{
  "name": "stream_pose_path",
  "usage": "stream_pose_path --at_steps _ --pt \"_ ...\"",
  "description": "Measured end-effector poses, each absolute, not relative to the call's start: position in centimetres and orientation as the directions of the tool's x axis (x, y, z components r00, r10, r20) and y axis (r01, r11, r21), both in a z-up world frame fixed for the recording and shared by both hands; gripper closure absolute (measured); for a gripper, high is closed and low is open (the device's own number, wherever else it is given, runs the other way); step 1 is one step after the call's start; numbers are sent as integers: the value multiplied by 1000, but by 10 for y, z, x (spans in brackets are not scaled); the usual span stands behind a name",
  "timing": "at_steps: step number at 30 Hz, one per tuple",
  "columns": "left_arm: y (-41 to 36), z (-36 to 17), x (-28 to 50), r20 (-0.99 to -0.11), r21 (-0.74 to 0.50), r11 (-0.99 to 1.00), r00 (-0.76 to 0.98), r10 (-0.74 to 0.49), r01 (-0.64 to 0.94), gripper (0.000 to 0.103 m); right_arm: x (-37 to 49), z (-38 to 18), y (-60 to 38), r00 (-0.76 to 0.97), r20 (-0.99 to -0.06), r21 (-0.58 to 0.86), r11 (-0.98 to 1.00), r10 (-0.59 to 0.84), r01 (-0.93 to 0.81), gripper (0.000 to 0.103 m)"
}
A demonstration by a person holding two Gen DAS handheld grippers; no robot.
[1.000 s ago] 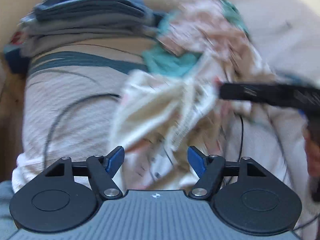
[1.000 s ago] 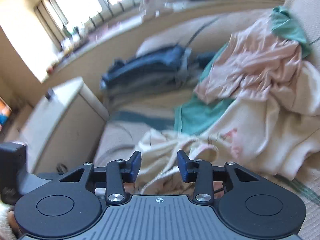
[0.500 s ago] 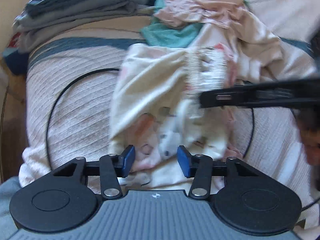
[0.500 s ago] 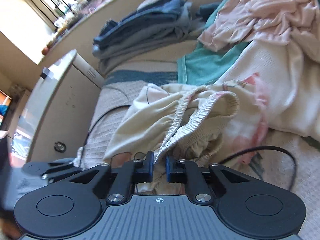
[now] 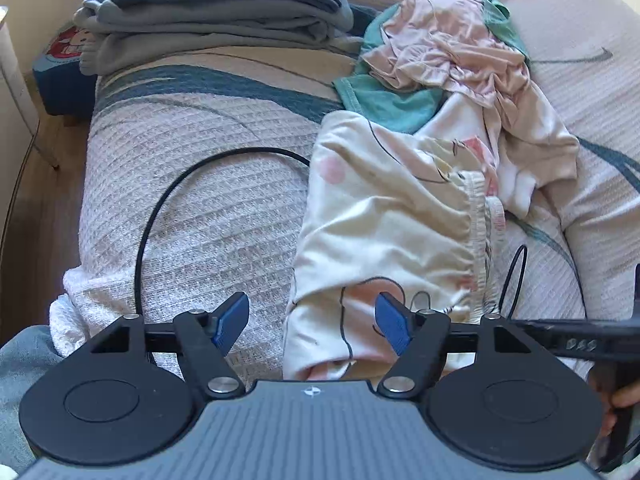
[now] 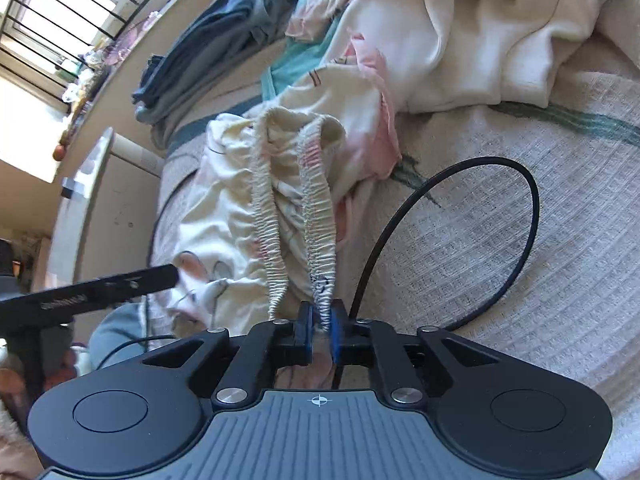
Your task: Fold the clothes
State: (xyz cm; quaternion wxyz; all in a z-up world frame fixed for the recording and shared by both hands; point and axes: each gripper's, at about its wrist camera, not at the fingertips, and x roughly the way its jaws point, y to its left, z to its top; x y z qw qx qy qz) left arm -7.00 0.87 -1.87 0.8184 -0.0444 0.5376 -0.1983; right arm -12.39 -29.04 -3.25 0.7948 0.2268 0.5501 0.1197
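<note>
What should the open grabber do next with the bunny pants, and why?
Probably close the left gripper on the near edge of the cream pants. Its jaws have just reopened with that cloth between them, unpinched, while the right gripper already clamps the elastic waistband. Two grips would let the pants spread flat.

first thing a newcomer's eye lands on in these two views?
Likely the cream cartoon-print shorts spread mid-bed, their ruffled elastic waistband pinched in the right hand-held gripper. Next, the left hand-held gripper, open over the shorts' near edge, and the black cable looping across the bedspread. Behind lie crumpled pink and teal clothes beside a folded grey stack.
</note>
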Motion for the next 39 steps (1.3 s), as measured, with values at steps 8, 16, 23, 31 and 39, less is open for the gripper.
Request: stream_pose_path --at_steps 8,16,23,31,39 --pt "14 -11 -62 -840 -287 931 408 -357 224 25 -121 11 -306 459 -832 346 938 313 -13 70" --pt "-22 -1 -30 -824 -166 932 474 -310 321 26 -115 7 -305 542 -752 420 907 374 -43 23" --pt "-51 -17 -3 -843 -157 915 432 -320 371 34 -109 -13 -283 507 -768 413 908 392 -78 23" --pt "-56 -37 2 -866 -190 914 379 -328 357 45 -101 -9 -281 534 -777 361 931 334 -56 23" --pt "-61 -39 2 -860 -219 915 375 -345 338 62 -102 22 -272 595 -719 338 929 359 -153 22"
